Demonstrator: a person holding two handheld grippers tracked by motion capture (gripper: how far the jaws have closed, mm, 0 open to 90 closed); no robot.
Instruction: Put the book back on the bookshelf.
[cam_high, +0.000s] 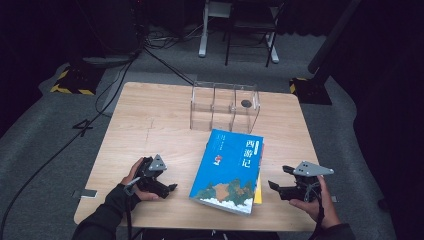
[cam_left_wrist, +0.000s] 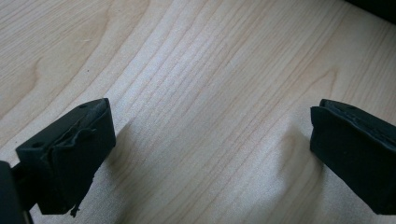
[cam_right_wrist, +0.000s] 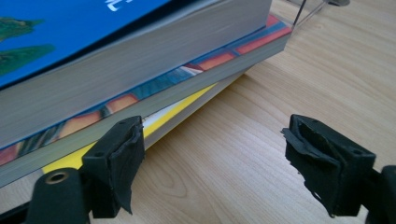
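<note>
Both grippers are resting low on the wooden table (cam_high: 150, 115) with a stack of books lying between them, so the work looks to be at its approach step, before any grasp. The right gripper (cam_high: 278, 186), at about four o'clock from the table's middle, is pointing toward the stack's page edges, its jaws spread wide and holding nothing; in the right gripper view one jaw is sitting just beside the yellow bottom book (cam_right_wrist: 187, 105). The left gripper (cam_high: 167, 188), near eight o'clock, is likewise released, its jaws apart over bare wood. The blue top book (cam_high: 229, 170) is reading 西游记 in white down its cover. A clear compartmented organizer (cam_high: 225, 106) is standing at twelve o'clock. Next, I judge, the right gripper needs to slide in level and close on a book's edge.
</note>
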